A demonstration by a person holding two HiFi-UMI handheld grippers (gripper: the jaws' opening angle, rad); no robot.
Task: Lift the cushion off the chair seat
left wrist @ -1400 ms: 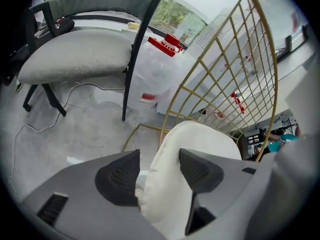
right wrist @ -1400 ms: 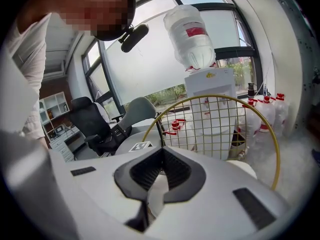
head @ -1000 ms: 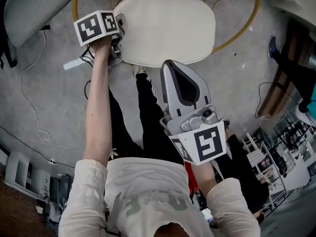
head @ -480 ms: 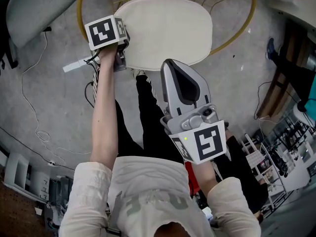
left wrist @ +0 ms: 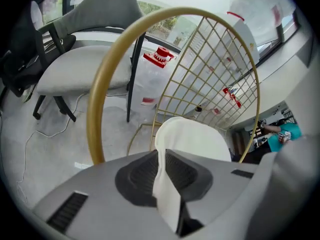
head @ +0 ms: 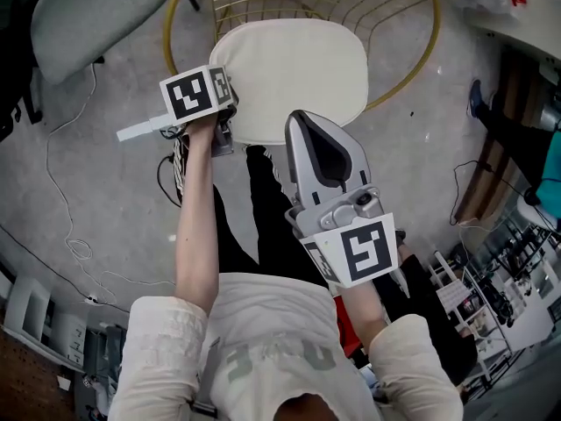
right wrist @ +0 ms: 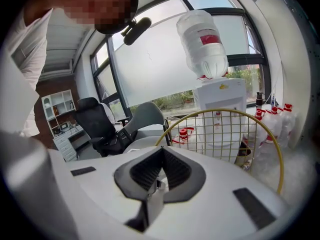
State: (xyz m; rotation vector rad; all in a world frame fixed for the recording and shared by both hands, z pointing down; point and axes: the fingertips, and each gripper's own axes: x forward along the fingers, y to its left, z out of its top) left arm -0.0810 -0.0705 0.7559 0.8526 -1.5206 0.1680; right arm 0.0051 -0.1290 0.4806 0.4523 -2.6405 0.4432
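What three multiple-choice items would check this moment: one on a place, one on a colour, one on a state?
1. In the head view, where on the cushion is the left gripper?
A. top edge
B. lower left edge
C. right edge

2. What colour is the chair frame?
A. black
B. blue
C. gold

3. How do the right gripper's jaws stand?
A. together, on nothing
B. pressed on the cushion
C. wide apart

Answers:
1 B: the left gripper sits at the cushion's lower left edge. Its jaws have just been closing, and that edge is pinched between them.
2 C: the chair frame shines gold in every view.
3 A: the right gripper view shows its pads meeting with nothing between them.
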